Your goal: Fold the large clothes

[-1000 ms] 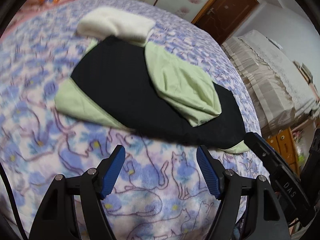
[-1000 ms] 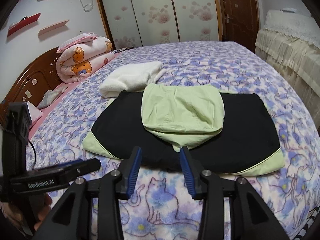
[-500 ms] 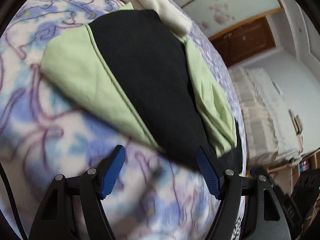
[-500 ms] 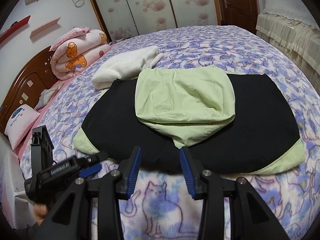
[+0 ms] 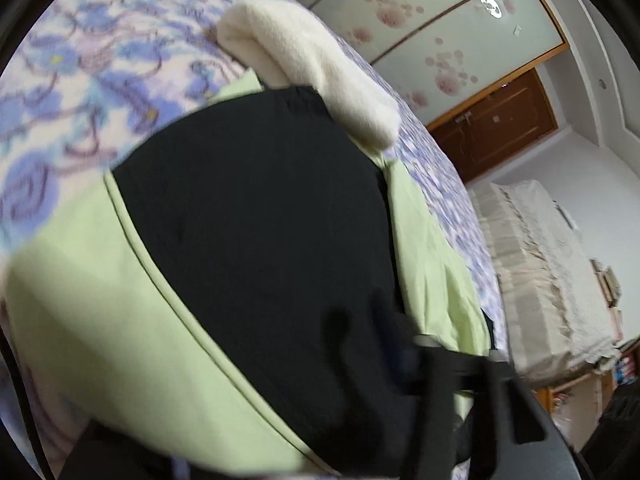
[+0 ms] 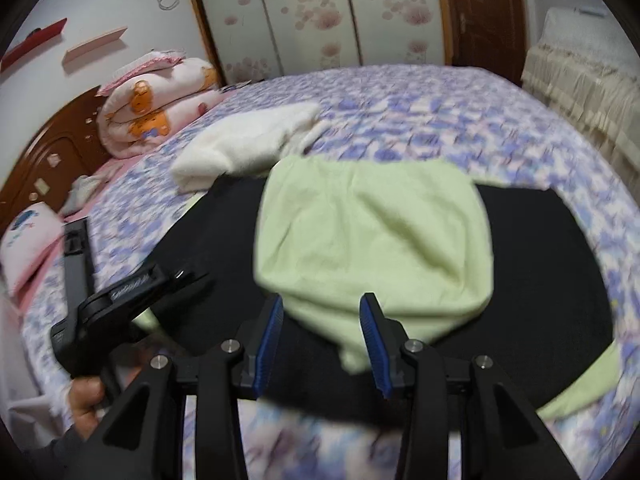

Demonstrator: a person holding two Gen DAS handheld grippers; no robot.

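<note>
A large black garment [image 6: 540, 280] with pale green trim lies spread on the bed, and a green folded part [image 6: 372, 232] rests on its middle. My right gripper [image 6: 322, 340] is open just above the garment's near edge, holding nothing. My left gripper [image 6: 192, 276] is at the garment's left end, and its jaws are closing. In the left wrist view the black cloth [image 5: 260, 220] and its green hem [image 5: 100, 300] fill the picture. The hem covers one finger, and the other finger [image 5: 400, 344] is a blur on top. Whether the pads press the cloth is unclear.
A white fleece item [image 6: 244, 148] lies just beyond the garment. A pink rolled quilt [image 6: 152, 108] and a wooden headboard [image 6: 52, 152] are at the far left. Beige covered furniture [image 6: 580, 80] stands right of the bed. A hand [image 6: 84, 396] holds the left gripper.
The left gripper dropped forward onto the garment's left green corner, and the cloth now hides one finger. The right gripper moved closer to the garment's near edge with its jaws unchanged.
</note>
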